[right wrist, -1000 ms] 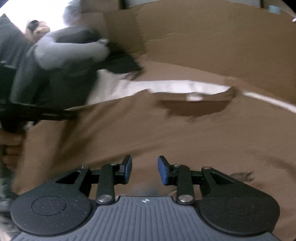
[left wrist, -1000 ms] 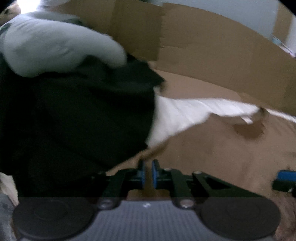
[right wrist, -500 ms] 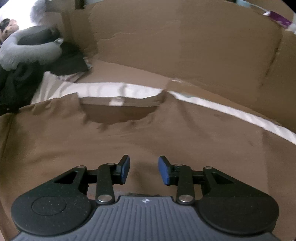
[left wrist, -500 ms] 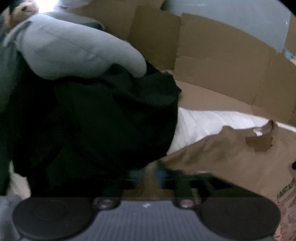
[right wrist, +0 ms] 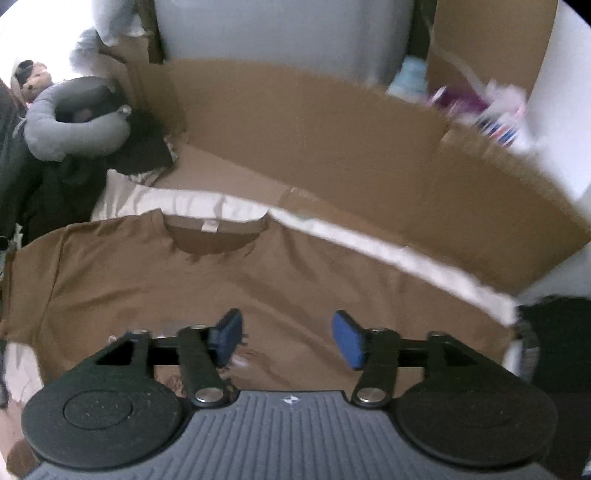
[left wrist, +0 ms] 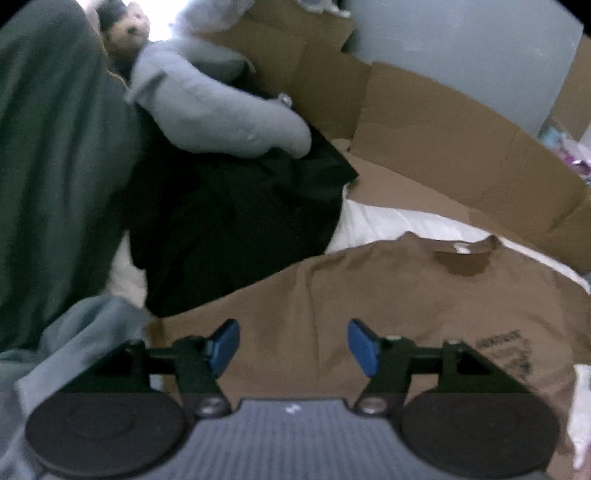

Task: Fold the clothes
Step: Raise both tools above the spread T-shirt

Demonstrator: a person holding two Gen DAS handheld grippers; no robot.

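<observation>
The left gripper [left wrist: 293, 345] fills the bottom of the frame, its blue-padded jaws opening with nothing between them. Beyond it a brown T-shirt [left wrist: 388, 295] lies spread flat, collar toward the right, on a white sheet [left wrist: 391, 221]. A black garment [left wrist: 236, 229] is heaped at centre left, with a grey neck pillow [left wrist: 218, 110] resting on it. Cardboard [left wrist: 461, 147] stands along the upper right.

T-shirt [right wrist: 295, 280]: plain brown, small white label at the neck; dark printed lettering [left wrist: 506, 350] on the front, unreadable. Sheet [right wrist: 177, 203] beneath: white. Cardboard [right wrist: 314, 129] behind: tan, unprinted. Neck pillow [left wrist: 221, 107]: light grey. Clothes heap [left wrist: 236, 221]: black. Plush toy [left wrist: 129, 29]: brown. Gripper pads [left wrist: 223, 345]: blue; arms black, body grey and ribbed. Wall: pale grey.
</observation>
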